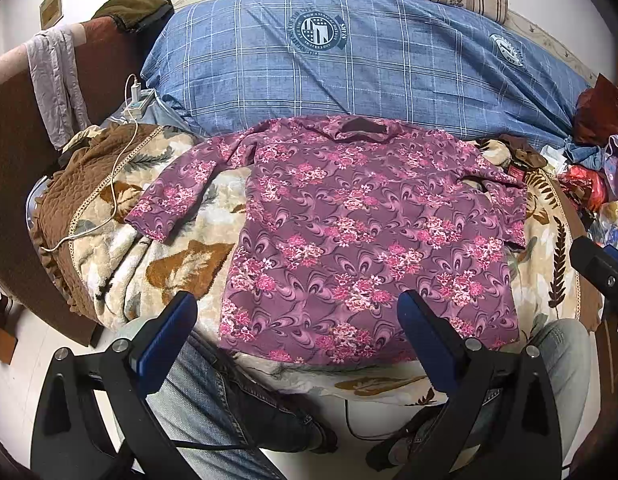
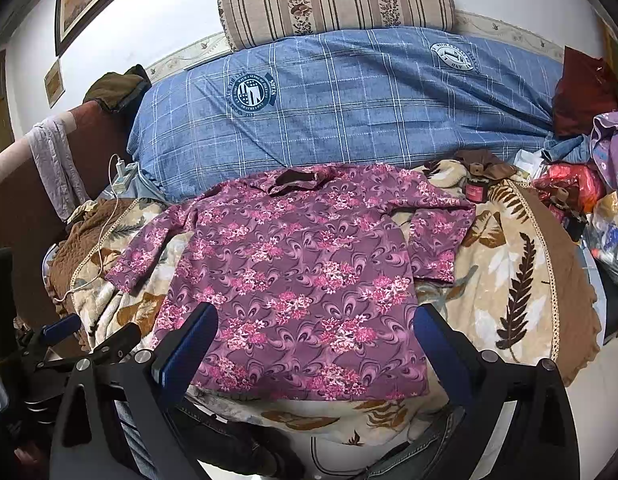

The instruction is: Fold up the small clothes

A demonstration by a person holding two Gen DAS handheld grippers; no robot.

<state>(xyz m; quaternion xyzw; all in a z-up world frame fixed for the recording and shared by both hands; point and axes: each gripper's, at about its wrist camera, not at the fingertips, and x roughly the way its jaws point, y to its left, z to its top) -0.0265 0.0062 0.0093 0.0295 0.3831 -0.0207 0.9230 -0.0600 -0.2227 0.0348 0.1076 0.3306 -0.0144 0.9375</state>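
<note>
Left wrist view, floral shirt [image 1: 361,236] flat, fingers [image 1: 169,336] apart

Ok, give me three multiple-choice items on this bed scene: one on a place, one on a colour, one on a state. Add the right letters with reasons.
1. Where does the purple floral long-sleeved top lie?
A. on the leaf-patterned beige blanket
B. on the floor
C. over the brown headboard

2. What colour is the folded checked quilt behind the top?
A. green
B. blue
C. yellow

3. How do the two grippers stand?
A. both shut on the top
B. one open, one shut
C. both open, holding nothing

Answers:
1 A: the top is spread flat on the blanket, with both sleeves out to the sides.
2 B: the quilt is blue with pale check lines.
3 C: the left gripper and the right gripper each show blue pads wide apart, with no cloth between them.
</note>
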